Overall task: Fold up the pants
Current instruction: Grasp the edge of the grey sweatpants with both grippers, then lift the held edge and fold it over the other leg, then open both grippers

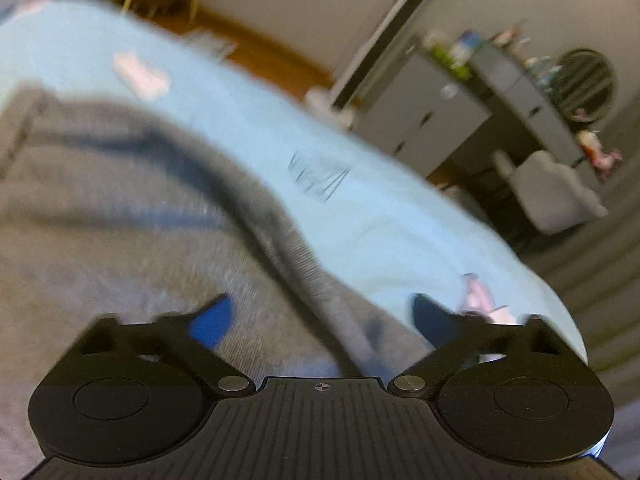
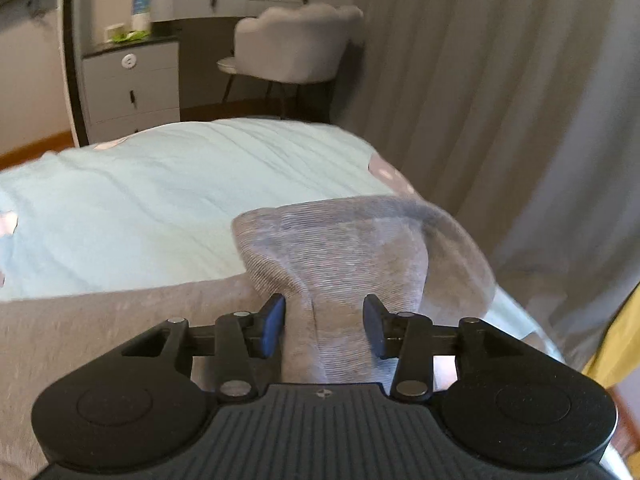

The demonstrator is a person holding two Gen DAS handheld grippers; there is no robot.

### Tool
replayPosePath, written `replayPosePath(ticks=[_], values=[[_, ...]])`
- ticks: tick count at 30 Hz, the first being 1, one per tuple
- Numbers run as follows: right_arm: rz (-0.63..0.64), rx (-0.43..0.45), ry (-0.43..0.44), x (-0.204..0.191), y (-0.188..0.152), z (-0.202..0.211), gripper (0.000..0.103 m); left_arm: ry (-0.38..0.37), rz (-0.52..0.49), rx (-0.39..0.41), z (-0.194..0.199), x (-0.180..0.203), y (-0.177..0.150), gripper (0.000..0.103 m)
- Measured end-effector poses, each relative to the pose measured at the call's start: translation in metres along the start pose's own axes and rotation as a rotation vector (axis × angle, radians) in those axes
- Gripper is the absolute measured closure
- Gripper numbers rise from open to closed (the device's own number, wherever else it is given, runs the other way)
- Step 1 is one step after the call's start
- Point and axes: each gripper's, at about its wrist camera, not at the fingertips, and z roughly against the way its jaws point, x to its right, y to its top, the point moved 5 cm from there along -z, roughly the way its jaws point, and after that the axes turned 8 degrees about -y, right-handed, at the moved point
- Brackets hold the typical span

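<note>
Left gripper (image 1: pixel 322 316) hovering wide open over grey pants (image 1: pixel 120 240) on light-blue bedsheet (image 1: pixel 360 208), right gripper (image 2: pixel 324 326) half-open straddling a raised fold.

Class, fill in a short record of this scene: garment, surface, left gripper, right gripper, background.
garment: grey knit pants, spread on the bed, one part bunched upward
surface: light blue bedsheet
left gripper: left gripper open above the pants, fingers apart
right gripper: right gripper with pants fabric between its fingers; closure unclear
background: grey padded chair, grey curtain
</note>
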Motion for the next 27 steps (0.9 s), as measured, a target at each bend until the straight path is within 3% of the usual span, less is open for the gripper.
replayPosePath(ticks=[1, 3, 4, 5, 6, 7, 10, 12, 16, 18, 23, 27], values=[[-0.018, -0.004, 0.018, 0.001, 0.000, -0.001, 0.062, 0.011, 0.032, -0.008, -0.006, -0.006, 0.003, 0.030], [-0.033, 0.013, 0.054, 0.005, 0.001, -0.002, 0.077, -0.053, 0.105, -0.003, -0.008, -0.011, 0.006, 0.040], [-0.053, 0.015, 0.069, 0.008, 0.001, -0.003, 0.094, -0.114, 0.163, -0.034, -0.012, -0.013, 0.008, 0.054], [-0.093, 0.007, 0.089, 0.011, 0.001, -0.003, 0.096, -0.178, 0.216, -0.066, -0.015, -0.014, 0.007, 0.061], [-0.127, 0.000, 0.098, 0.014, 0.001, -0.004, 0.097, -0.222, 0.261, -0.093, -0.017, -0.015, 0.005, 0.080], [-0.155, -0.006, 0.108, 0.017, 0.002, -0.007, 0.098, -0.221, 0.281, -0.116, -0.019, -0.017, 0.003, 0.094], [-0.240, 0.022, 0.129, 0.030, 0.004, 0.008, 0.098, -0.208, 0.219, -0.096, -0.003, -0.014, -0.002, 0.095], [-0.316, 0.060, 0.151, 0.050, 0.005, 0.027, 0.098, -0.257, 0.188, -0.057, 0.024, -0.006, -0.005, 0.095], [-0.458, 0.125, 0.185, 0.112, 0.006, 0.069, 0.099, -0.282, 0.008, 0.033, 0.104, 0.015, -0.023, 0.095], [-0.527, 0.152, 0.198, 0.146, 0.001, 0.088, 0.099, -0.294, -0.072, 0.042, 0.151, 0.022, -0.046, 0.095], [-0.612, 0.219, 0.161, 0.224, -0.043, 0.142, 0.099, -0.305, -0.158, -0.030, 0.231, 0.007, -0.130, 0.094], [-0.604, 0.104, 0.049, 0.246, -0.094, 0.128, 0.098, -0.200, -0.181, -0.115, 0.241, -0.024, -0.189, 0.087]])
